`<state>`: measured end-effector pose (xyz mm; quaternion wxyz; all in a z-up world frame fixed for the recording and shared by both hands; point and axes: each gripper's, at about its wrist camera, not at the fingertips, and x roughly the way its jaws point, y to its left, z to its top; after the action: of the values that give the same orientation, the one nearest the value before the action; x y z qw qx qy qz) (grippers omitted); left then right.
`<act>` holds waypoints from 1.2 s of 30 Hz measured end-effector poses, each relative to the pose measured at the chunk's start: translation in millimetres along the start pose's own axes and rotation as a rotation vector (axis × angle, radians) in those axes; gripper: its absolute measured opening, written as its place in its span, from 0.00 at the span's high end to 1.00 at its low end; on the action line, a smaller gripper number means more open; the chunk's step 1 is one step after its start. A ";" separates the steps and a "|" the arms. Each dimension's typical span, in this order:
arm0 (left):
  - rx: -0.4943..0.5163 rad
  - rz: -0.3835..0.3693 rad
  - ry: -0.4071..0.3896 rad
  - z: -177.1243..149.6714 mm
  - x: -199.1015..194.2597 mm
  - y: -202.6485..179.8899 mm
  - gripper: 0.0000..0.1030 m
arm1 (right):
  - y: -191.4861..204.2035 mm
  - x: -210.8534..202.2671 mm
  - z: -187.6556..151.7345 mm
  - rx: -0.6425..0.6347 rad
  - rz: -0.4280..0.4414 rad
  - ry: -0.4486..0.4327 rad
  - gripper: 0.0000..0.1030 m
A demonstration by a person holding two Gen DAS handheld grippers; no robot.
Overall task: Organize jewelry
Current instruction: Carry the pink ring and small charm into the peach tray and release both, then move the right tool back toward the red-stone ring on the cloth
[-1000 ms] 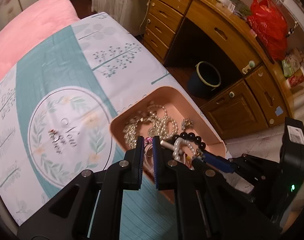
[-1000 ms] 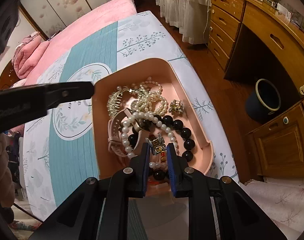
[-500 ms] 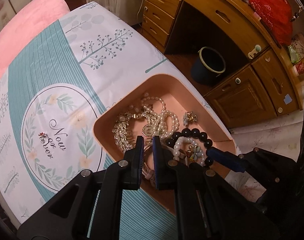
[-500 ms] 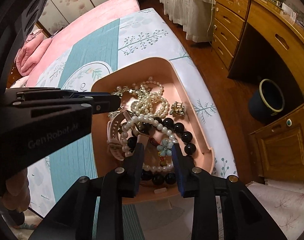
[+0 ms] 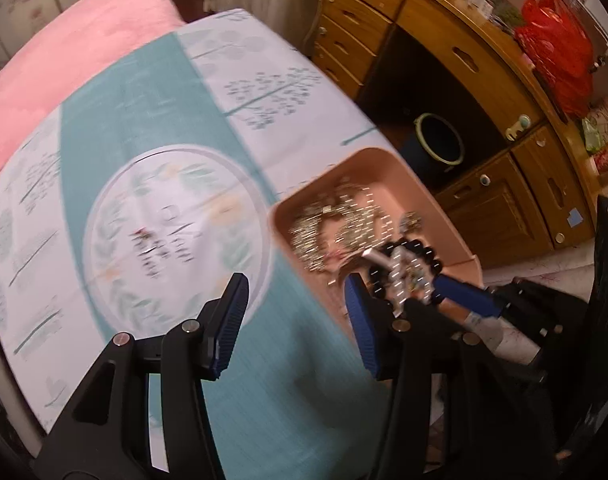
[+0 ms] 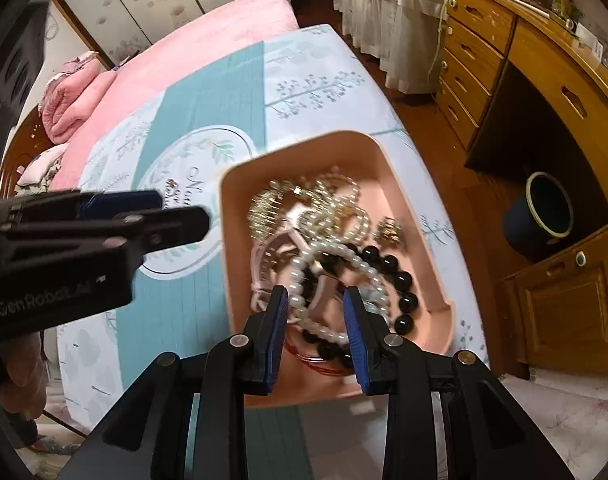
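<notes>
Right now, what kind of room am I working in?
Most likely a bedroom. The pink jewelry tray sits on a bed with a floral teal-and-white bedspread, pink bedding lies beyond it, and a wooden dresser with drawers stands alongside.

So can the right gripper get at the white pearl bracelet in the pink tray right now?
Probably yes. The right gripper hangs right over the pearl bracelet in the pink tray, jaws apart, nothing between. The black bead bracelet lies tangled under it and may come along.
</notes>
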<state>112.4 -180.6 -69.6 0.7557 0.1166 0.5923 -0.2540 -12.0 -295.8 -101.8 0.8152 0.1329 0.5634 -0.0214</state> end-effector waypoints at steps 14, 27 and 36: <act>-0.254 0.118 -0.005 -71.0 -24.4 123.1 0.54 | 77.6 6.7 24.9 -0.149 0.080 0.000 0.72; -0.390 0.145 -0.045 -83.5 -7.4 186.8 0.54 | 162.7 78.9 73.5 -0.259 0.132 0.040 0.72; -0.444 0.133 -0.041 -81.2 11.1 214.9 0.54 | 195.5 137.0 113.0 -0.274 0.145 0.049 0.72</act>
<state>158.7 36.7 -129.0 0.7898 -0.0190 0.6091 -0.0694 177.1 -118.8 -153.6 0.8111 0.0614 0.5697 0.1178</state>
